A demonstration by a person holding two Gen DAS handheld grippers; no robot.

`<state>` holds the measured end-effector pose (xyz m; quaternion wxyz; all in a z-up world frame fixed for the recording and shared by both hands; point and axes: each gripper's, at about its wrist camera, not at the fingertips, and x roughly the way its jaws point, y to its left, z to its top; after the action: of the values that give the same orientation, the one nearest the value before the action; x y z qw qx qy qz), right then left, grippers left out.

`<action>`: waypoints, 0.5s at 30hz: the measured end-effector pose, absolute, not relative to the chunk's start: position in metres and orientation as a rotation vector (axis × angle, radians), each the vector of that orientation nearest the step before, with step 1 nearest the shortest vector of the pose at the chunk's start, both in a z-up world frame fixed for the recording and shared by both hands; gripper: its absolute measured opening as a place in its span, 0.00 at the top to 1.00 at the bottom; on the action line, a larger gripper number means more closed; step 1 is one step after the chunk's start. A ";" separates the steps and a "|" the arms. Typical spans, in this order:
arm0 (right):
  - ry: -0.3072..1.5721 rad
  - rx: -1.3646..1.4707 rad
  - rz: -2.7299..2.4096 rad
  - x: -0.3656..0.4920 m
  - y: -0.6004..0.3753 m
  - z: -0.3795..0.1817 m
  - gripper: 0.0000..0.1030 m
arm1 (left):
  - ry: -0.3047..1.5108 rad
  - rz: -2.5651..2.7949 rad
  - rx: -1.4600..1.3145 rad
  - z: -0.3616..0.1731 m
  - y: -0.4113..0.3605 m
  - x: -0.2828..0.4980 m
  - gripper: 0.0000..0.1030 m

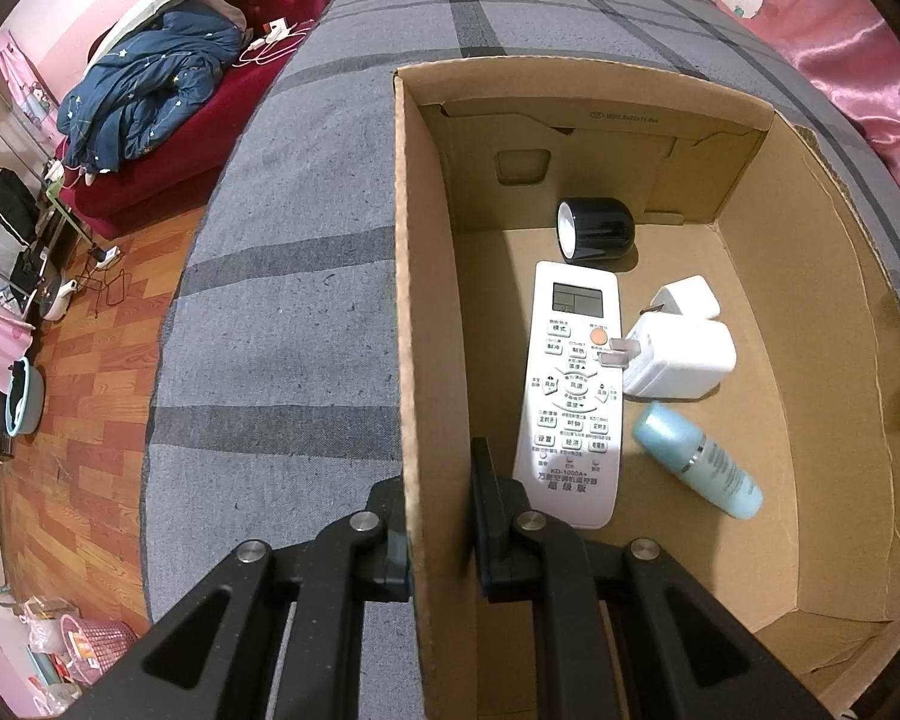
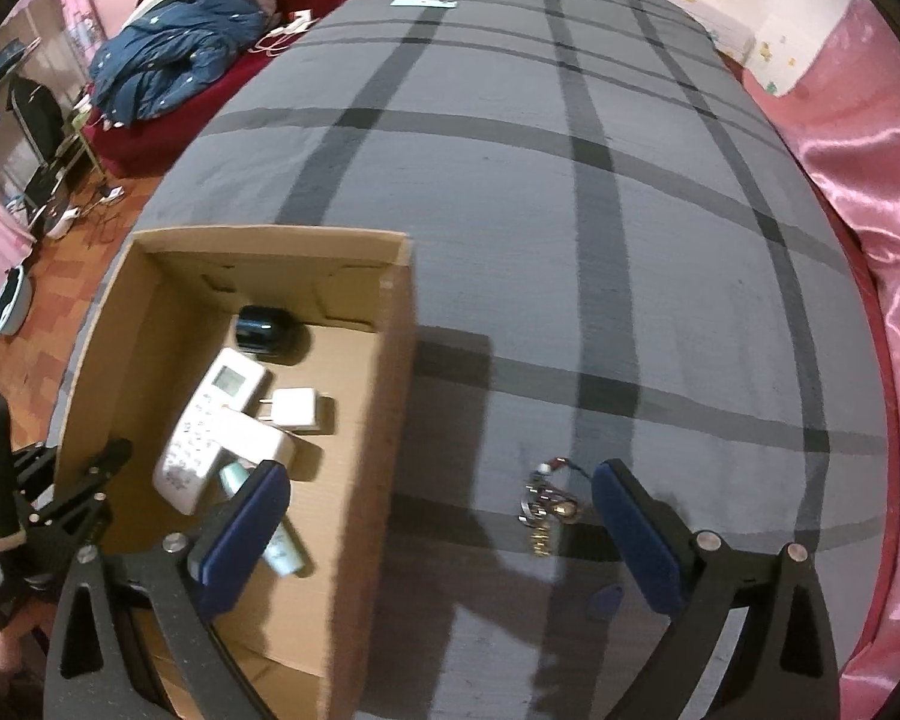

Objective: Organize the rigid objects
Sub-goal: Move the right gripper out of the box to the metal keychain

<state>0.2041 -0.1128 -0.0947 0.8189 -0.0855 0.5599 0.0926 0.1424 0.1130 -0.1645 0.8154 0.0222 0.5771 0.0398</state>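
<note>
Key bunch (image 2: 547,501) lies on the grey plaid bed cover (image 2: 570,240), lower centre of the right wrist view, just ahead of the right tool (image 2: 441,516). Judged to be the next item for the box.

Long axis: runs roughly up-down in frame. Beaded end toward the upper right, brass-coloured bits trailing toward the bottom edge. Fine detail blurred. A small dark blue tag (image 2: 607,599) lies apart, below and right of the bunch; whether it is attached I cannot tell.

Right tool: spread wide, nothing between the pads. The bunch sits nearer the right-hand pad than the left.

Doing the step well, as I judge it: centre the tool over the bunch, close across the narrow width rather than along the length, press lightly into the cover so loose pieces are gathered, and mind the soft fabric bunching under the pads.

Cardboard box (image 2: 399,420) at lower left of that view, its near wall just beside the bunch.

Left wrist view: left tool (image 1: 441,531) is clamped over the box wall, one finger inside and one outside, steadying it. Inside: white remote (image 1: 573,384), two white chargers (image 1: 678,342), teal bottle (image 1: 699,462), black cylinder (image 1: 597,228).
</note>
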 end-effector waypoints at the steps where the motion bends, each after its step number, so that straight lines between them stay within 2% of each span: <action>1: 1.194 -0.181 0.191 0.205 -0.118 -0.096 0.00 | 1.231 0.085 0.047 -0.165 0.113 0.142 0.87; 15: 1.230 -0.126 0.117 0.213 -0.172 -0.130 0.00 | 1.231 0.084 0.043 -0.165 0.115 0.142 0.87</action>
<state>0.2128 -0.1724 -0.1296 0.8132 -0.0591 0.5764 0.0548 0.1422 0.1147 -0.1646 0.8155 0.0203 0.5770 0.0394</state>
